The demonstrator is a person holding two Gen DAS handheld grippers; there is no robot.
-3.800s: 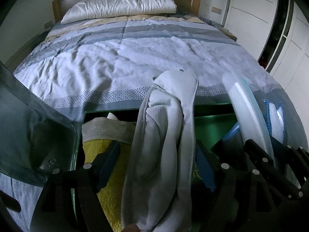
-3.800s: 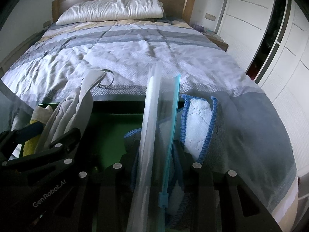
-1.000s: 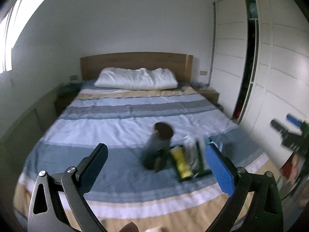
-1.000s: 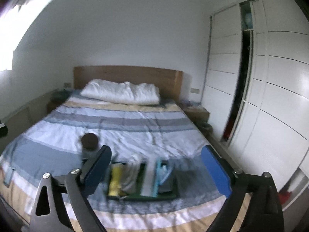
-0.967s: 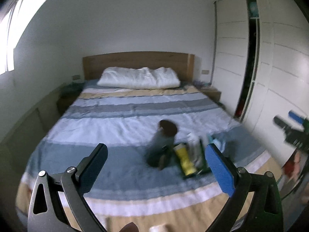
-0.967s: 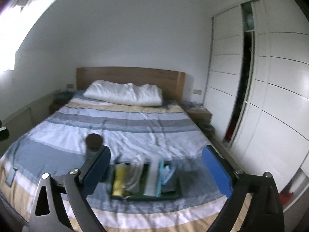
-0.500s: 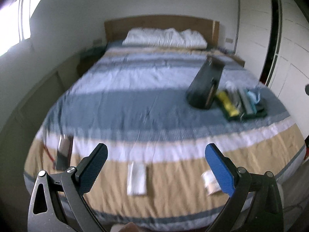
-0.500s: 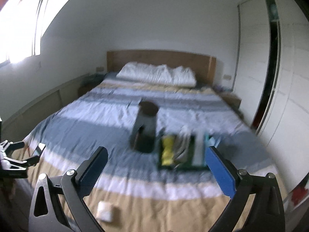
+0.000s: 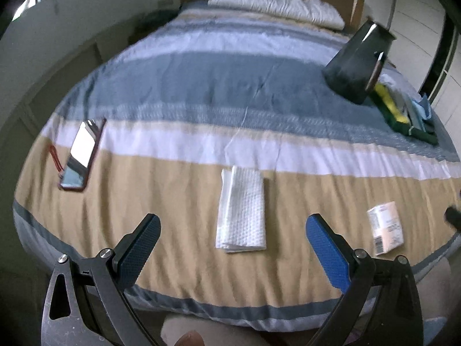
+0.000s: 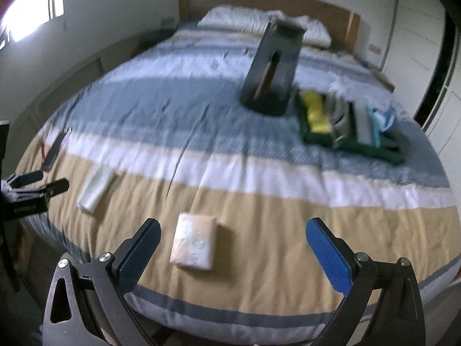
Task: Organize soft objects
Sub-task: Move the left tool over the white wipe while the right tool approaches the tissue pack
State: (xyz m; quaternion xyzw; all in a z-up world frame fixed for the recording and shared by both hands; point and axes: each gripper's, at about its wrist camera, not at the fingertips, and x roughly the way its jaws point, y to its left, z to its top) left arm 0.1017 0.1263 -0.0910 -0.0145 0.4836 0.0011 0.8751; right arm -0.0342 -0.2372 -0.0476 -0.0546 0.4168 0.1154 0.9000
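Observation:
A folded white towel (image 9: 241, 208) lies on the tan stripe of the bed, near the foot edge; it also shows in the right wrist view (image 10: 96, 187). A pale tissue packet (image 9: 385, 228) lies to its right, and in the right wrist view (image 10: 194, 240) it sits just ahead of the left finger. A dark green tray (image 10: 350, 141) holds a yellow cloth (image 10: 315, 112), grey and blue cloths. My left gripper (image 9: 232, 253) is open and empty, just short of the towel. My right gripper (image 10: 232, 255) is open and empty above the foot edge.
A dark upright container (image 9: 357, 60) stands beside the tray on the bed (image 9: 201, 86). A red-cased phone (image 9: 80, 155) lies at the left of the bed. A white pillow (image 9: 276, 5) lies at the headboard. White wardrobe doors (image 10: 417, 43) line the right wall.
Both grippers left the tray, pulled far back and swung to the foot of the bed. Both views have dropped closer to the towel and the packet. The white towel is no longer held.

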